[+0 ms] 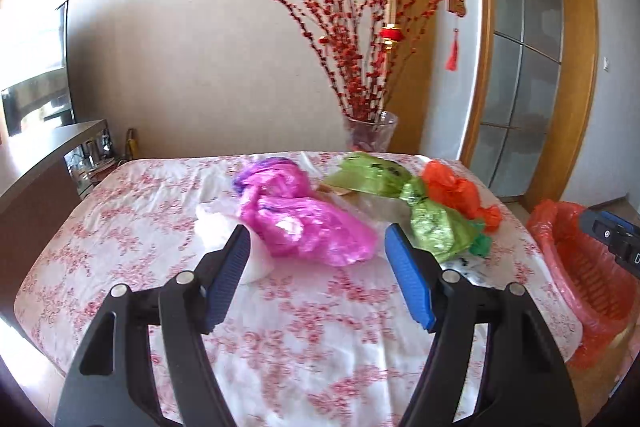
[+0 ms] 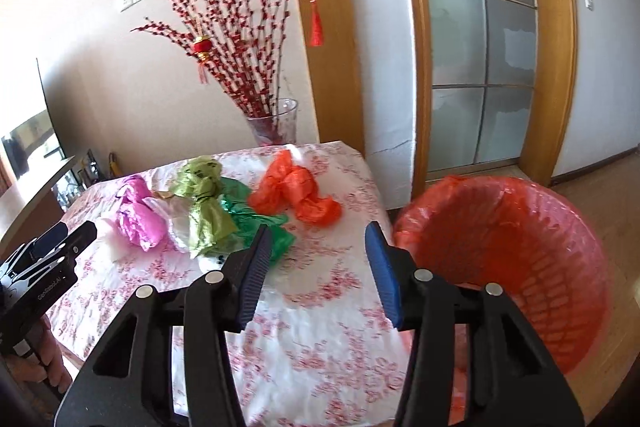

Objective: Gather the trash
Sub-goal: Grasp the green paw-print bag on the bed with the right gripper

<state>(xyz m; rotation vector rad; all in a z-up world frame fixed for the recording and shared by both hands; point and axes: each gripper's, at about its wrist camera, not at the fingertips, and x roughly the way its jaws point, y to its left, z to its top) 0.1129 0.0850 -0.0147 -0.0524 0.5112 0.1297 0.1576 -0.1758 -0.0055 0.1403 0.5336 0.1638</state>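
Note:
Crumpled plastic bags lie on a table with a floral cloth (image 1: 160, 227): a pink bag (image 1: 308, 223), a light green bag (image 1: 436, 227), an orange bag (image 1: 456, 191), a dark green bag (image 2: 260, 223) and white paper (image 1: 216, 223). My left gripper (image 1: 316, 239) is open and empty, just short of the pink bag. My right gripper (image 2: 318, 239) is open and empty, above the table's right side, near the orange bag (image 2: 296, 195). A red basket (image 2: 520, 247) lined with a red bag stands on the floor right of the table.
A glass vase (image 1: 372, 135) of red blossom branches stands behind the table's far edge. A dark TV stand (image 1: 44, 163) is at the left. A wooden-framed glass door (image 2: 480, 39) is at the right. The left gripper also shows in the right wrist view (image 2: 56, 247).

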